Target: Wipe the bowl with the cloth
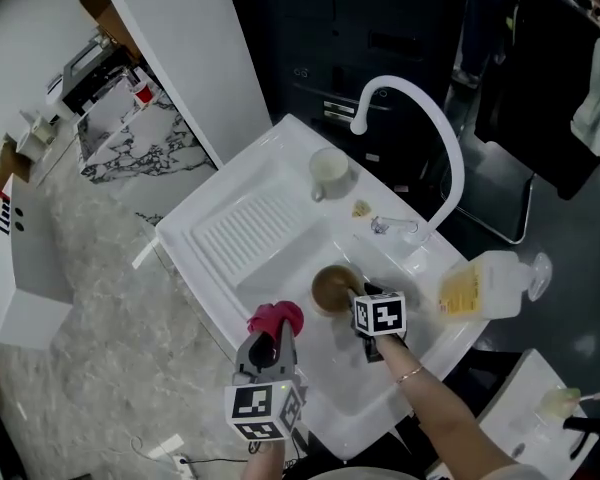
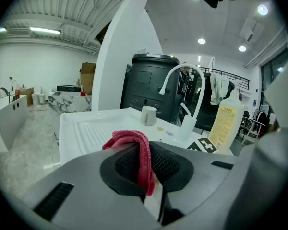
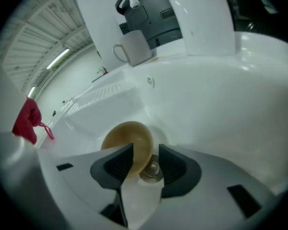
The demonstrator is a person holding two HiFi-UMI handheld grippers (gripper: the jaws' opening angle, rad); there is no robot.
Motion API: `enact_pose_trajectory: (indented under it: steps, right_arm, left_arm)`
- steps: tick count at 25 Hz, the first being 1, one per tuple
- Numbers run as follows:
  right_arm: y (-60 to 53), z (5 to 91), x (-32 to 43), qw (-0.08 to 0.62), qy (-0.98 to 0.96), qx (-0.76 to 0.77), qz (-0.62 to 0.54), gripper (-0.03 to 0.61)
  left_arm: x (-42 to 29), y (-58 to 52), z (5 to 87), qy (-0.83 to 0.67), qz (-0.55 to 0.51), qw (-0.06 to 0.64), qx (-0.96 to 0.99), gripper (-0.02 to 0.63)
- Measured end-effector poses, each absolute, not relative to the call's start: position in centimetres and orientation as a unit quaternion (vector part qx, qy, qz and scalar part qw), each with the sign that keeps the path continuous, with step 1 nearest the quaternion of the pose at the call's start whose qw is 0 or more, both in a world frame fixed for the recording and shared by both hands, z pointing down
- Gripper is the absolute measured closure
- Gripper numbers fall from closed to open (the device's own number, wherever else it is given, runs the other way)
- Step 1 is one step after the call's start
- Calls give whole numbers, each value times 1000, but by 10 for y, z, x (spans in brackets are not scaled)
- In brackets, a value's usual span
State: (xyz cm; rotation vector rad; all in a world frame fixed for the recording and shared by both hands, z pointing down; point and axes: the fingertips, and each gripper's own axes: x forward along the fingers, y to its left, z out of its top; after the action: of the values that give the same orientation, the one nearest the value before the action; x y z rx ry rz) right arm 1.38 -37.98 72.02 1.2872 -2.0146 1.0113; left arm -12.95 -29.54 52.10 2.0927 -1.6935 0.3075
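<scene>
In the white sink basin [image 3: 216, 99], our smooth tan bowl [image 3: 129, 138] tilts beside the drain [image 3: 151, 169], its rim between the spread jaws of the right gripper [image 3: 146, 159]. The left gripper [image 2: 146, 166] pinches the soft red cloth [image 2: 134, 140]; we judge the bowl light, slippery, best held by its rim.

I look out over a white sink unit [image 1: 230, 236] with an arched faucet [image 1: 436, 128], set on a pale speckled floor [image 1: 90, 303], backed by a white partition [image 1: 180, 48], a marble-patterned counter [image 1: 145, 146] and a dark cabinet [image 2: 146, 87], under a ribbed ceiling [image 2: 62, 8] carrying a strip light [image 2: 45, 31] and round spotlights [image 2: 201, 41].
</scene>
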Motion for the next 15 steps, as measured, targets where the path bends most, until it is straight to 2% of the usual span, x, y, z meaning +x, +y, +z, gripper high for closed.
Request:
enact_pose_trajectory:
  steps: [7, 15]
  right_arm:
    - [-385, 747, 3, 267, -739, 461, 413, 411]
    - [-383, 758, -5, 274, -733, 450, 429, 488]
  left_arm:
    - [-130, -307, 538, -610, 120, 230, 749, 566]
    - [-132, -308, 542, -612, 124, 236, 745, 566]
